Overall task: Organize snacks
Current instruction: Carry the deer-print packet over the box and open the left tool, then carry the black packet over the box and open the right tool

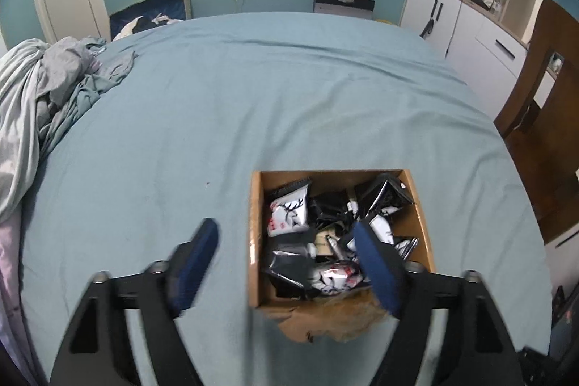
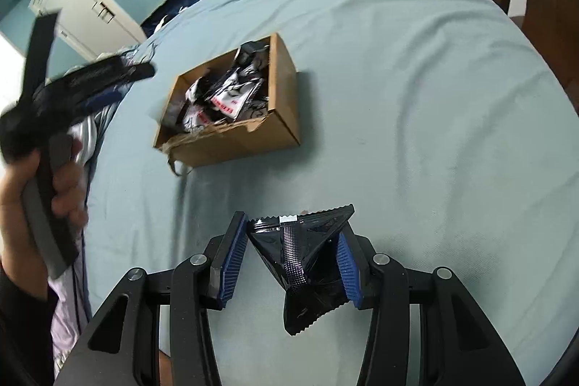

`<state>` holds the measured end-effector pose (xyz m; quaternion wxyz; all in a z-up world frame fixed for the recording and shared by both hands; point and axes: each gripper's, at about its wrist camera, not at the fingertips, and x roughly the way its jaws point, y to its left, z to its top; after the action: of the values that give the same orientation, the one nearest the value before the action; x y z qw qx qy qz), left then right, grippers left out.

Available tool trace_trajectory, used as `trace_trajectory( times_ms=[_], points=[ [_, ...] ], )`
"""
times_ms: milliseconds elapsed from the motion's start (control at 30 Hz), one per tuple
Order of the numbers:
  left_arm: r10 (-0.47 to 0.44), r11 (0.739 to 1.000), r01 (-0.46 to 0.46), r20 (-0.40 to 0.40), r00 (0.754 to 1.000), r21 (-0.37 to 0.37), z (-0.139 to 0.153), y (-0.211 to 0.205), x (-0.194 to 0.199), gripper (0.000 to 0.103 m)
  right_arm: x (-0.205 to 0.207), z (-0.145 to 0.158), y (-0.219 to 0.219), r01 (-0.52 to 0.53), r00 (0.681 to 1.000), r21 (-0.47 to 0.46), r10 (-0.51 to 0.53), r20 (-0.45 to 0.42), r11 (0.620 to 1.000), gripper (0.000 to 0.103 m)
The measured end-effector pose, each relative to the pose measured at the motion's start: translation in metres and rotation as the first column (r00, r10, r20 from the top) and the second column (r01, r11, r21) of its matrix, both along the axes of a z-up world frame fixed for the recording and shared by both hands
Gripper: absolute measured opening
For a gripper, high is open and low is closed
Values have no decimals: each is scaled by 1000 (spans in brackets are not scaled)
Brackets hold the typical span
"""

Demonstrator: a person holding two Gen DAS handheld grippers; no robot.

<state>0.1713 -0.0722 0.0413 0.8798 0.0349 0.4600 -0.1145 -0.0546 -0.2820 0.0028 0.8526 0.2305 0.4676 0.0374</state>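
An open cardboard box [image 1: 254,223] sits on the blue bedsheet [image 1: 253,89], filled with several black and white snack packets [image 1: 289,215]. My left gripper [image 1: 286,228] hangs above the box's left side, open wide with nothing between its blue pads. In the right wrist view my right gripper [image 2: 293,230] is shut on a black foil snack packet [image 2: 304,255] with serrated ends, held above the sheet in front of the box [image 2: 246,143]. A hand [image 2: 61,183] holds the blurred left gripper [image 2: 108,78] at the left of that view.
Crumpled grey and blue bedding [image 1: 43,89] is piled at the bed's left edge. White cabinets [image 1: 452,20] and a brown wooden chair [image 1: 542,89] stand to the right of the bed. The box's near flap [image 1: 325,321] is torn.
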Motion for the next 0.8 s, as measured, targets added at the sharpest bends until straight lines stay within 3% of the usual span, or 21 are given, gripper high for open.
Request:
trace_trajectory(
  times_ms=[233, 333, 500, 600, 667, 733, 800],
  points=[
    [37, 999, -36, -17, 999, 33, 4, 44, -56, 84, 15, 11, 8, -1, 1000, -7, 1, 17, 1000, 45],
    [66, 998, -66, -20, 998, 17, 2, 63, -92, 84, 41, 27, 19, -25, 1000, 67, 24, 10, 997, 45],
    [54, 998, -53, -23, 998, 45, -2, 70, -133, 86, 96, 63, 49, -52, 998, 3, 52, 22, 999, 45],
    [42, 999, -42, 7, 999, -1, -1, 76, -141, 93, 122, 77, 65, -55, 995, -12, 56, 82, 998, 48],
    [52, 998, -51, 44, 998, -27, 0, 80, -143, 97, 126, 80, 69, -23, 988, -20, 26, 149, 1000, 54],
    [66, 997, -63, 65, 996, -40, 0, 84, -141, 102, 121, 82, 73, 22, 983, -43, -14, 185, 999, 79],
    [76, 996, -73, 72, 994, -46, -1, 88, -139, 103, 108, 82, 75, 46, 976, -79, -28, 215, 996, 89]
  ],
)
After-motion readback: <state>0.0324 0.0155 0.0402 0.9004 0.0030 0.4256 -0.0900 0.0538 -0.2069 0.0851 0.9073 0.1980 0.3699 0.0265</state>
